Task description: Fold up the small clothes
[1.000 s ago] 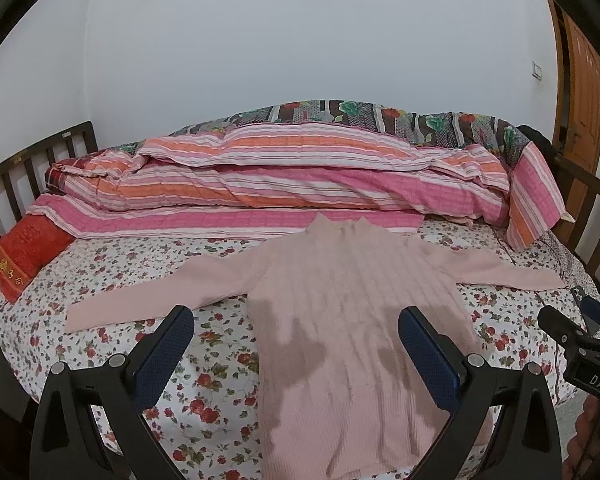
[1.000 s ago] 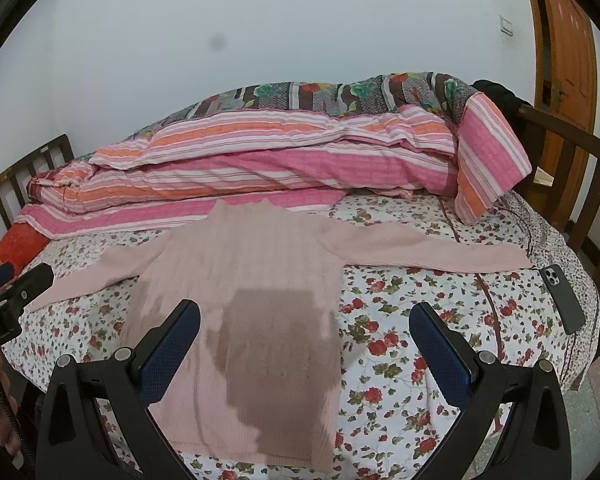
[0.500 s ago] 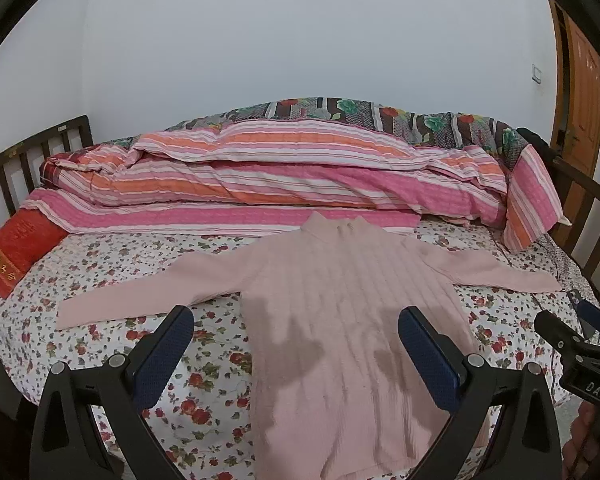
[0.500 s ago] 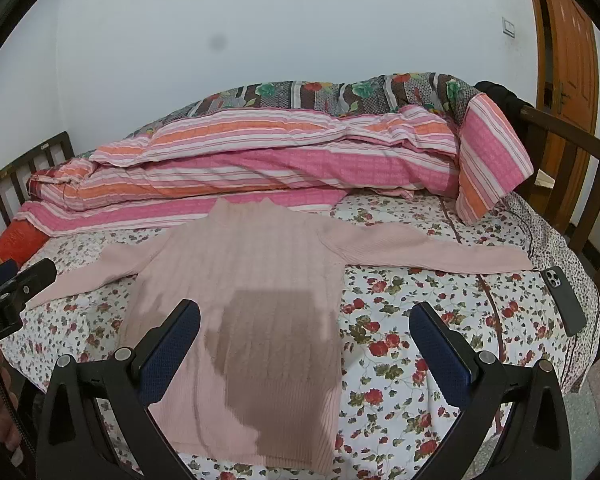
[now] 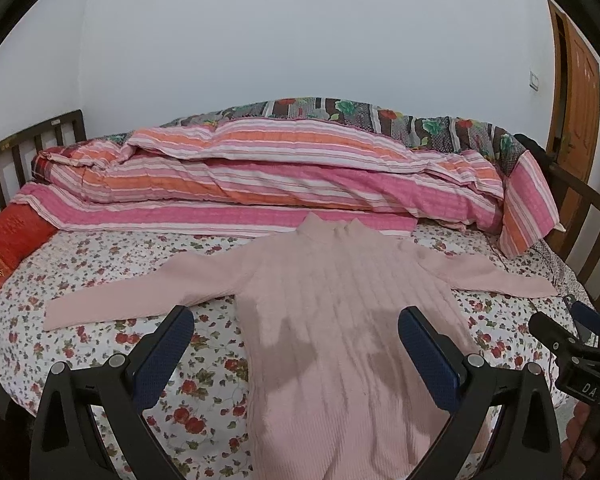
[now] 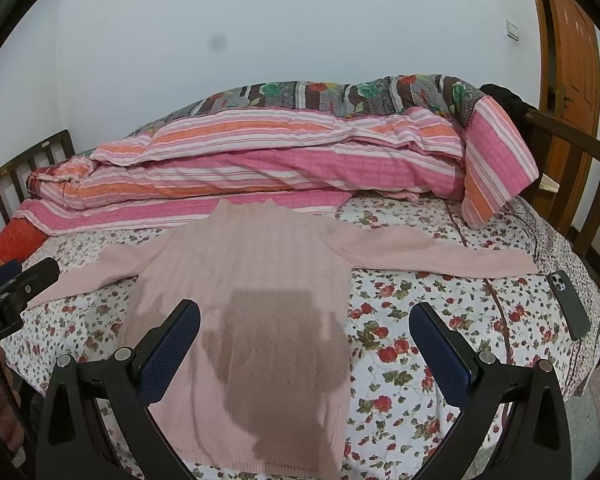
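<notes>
The left gripper [image 5: 296, 334] hung above the lower half of the pink sweater [image 5: 340, 320], its blue-padded fingers [image 5: 168, 340] spread wide and holding nothing. The right gripper [image 6: 304, 332] hovered likewise, spread wide and empty, over the sweater's right edge and the flowered bedsheet [image 6: 400, 352]. The sweater lay flat on the bed, hem nearest, collar far, both sleeves stretched out sideways. A dark phone [image 6: 570, 304] rested on the sheet just past the right sleeve's cuff. Behind the collar lay a pink striped quilt [image 5: 260, 176], with a red cushion [image 5: 8, 248] at its left end.
</notes>
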The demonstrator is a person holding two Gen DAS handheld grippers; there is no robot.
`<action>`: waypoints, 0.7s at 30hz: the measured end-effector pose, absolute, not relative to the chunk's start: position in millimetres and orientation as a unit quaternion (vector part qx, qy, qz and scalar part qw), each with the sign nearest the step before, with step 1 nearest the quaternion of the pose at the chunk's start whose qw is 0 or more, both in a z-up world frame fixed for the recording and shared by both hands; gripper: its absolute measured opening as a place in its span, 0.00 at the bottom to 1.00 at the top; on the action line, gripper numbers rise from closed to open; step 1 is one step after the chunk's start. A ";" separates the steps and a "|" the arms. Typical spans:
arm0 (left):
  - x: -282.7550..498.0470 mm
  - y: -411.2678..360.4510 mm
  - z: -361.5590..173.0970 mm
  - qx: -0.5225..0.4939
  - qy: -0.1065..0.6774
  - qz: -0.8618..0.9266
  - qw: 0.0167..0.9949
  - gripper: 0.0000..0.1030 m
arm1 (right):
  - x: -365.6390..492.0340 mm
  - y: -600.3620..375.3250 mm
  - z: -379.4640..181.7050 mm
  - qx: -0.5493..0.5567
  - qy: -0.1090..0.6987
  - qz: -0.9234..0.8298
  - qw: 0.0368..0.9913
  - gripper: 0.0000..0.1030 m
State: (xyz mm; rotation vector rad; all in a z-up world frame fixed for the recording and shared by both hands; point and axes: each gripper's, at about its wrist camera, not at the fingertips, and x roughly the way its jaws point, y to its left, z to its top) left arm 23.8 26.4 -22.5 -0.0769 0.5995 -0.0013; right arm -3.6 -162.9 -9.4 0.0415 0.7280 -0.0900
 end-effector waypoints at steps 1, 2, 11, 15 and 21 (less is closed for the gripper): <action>25.4 28.7 -24.5 -0.041 0.297 -0.003 0.954 1.00 | -2.6 -162.0 -10.5 0.020 0.356 -0.043 0.933 1.00; 28.0 31.9 -27.7 -0.044 0.299 -0.004 0.953 1.00 | -1.3 -161.4 -11.8 0.019 0.356 -0.042 0.933 1.00; 63.0 84.6 -84.8 -0.109 0.340 0.011 0.934 0.94 | 13.0 -160.6 -40.0 0.000 0.355 -0.030 0.934 1.00; 82.2 134.4 -124.2 -0.151 0.363 0.042 0.919 0.91 | 22.9 -168.7 -59.0 0.015 0.365 -0.008 0.931 1.00; 99.8 224.0 -174.6 -0.216 0.381 0.126 0.890 0.76 | 45.8 -180.5 -96.8 0.036 0.408 0.009 0.912 0.99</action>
